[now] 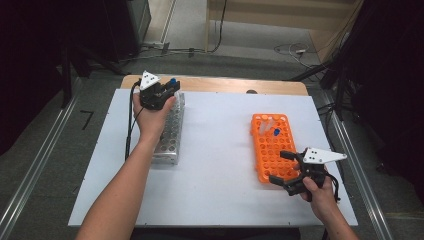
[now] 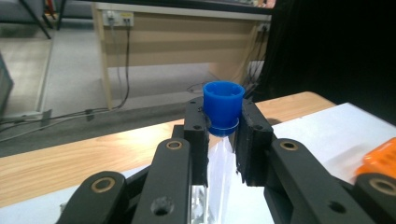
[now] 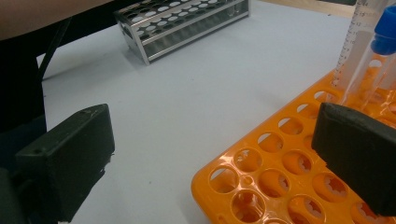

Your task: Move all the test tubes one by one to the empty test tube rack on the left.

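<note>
1 blue-cap tube in left fingers; right fingers wide; 2 racks.

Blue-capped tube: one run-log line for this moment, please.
left gripper shut on blue-capped tube | above metal rack | right gripper open by orange rack

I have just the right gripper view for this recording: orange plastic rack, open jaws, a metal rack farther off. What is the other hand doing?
Observer: The left gripper is shut on a clear plastic tube with a blue screw cap, gripped just under the cap.
Operator: Where is it over the table?
Observer: In the high view it is above the far end of the silver metal tube rack.
Operator: How many tubes are in the orange plastic tube rack?
Observer: I can make out two near its far end; one has a blue cap.
Operator: Is my gripper touching that rack?
Observer: The right gripper, jaws open, straddles the near right corner; contact isn't clear.
</note>
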### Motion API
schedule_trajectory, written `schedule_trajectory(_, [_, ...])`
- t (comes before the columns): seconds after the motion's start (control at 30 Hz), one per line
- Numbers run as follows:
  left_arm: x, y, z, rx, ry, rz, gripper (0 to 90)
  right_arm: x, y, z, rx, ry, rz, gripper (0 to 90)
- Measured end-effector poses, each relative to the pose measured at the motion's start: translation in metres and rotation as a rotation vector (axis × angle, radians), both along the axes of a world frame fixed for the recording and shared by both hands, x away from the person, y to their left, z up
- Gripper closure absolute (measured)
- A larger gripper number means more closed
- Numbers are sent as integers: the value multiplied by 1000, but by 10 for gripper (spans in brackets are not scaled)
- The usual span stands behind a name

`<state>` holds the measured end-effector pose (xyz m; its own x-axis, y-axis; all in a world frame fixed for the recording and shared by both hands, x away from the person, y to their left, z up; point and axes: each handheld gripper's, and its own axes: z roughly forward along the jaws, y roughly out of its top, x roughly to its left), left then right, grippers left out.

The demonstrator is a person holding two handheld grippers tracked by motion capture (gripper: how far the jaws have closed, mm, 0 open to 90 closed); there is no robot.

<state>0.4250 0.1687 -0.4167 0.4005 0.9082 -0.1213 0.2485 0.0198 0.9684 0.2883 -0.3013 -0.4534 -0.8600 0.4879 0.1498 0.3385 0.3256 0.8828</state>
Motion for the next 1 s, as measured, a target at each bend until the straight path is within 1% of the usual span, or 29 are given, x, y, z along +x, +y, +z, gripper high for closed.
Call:
schedule_trajectory(0.03, [1,0,-1,3,3,5,769,0,0,0,0,0,-1,0])
schedule_trajectory(0.13, [2,-2,-4,38,20,16,768,1,-1,0,0,-4,-1,0])
schedule_trajectory(0.27, [2,-4,-7,51,43,16,768,1,-1,-1,0,-2,-1,0])
schedule_trajectory(0.33, [1,-5,-8,44,54,14,768,1,-1,-1,0,-1,0,0])
schedule_trajectory(0.43, [-1,-7,-9,78,74,24,766,1,-1,-1,0,0,-3,0])
schedule_trajectory(0.57, [-4,-7,-9,87,86,20,765,1,-1,-1,1,2,-3,0])
schedule_trajectory(0.7, [-4,-5,-10,92,121,20,762,2,-1,-2,4,1,-8,0])
schedule_trajectory(0.77, [-4,-4,-11,104,131,22,762,2,-1,-2,4,2,-8,0])
schedule_trajectory(0.9, [-3,-6,-13,110,156,20,759,2,0,-2,1,3,-5,0])
schedule_trajectory(1.0, [-2,-8,-14,115,159,20,758,2,0,-2,1,4,-6,0])
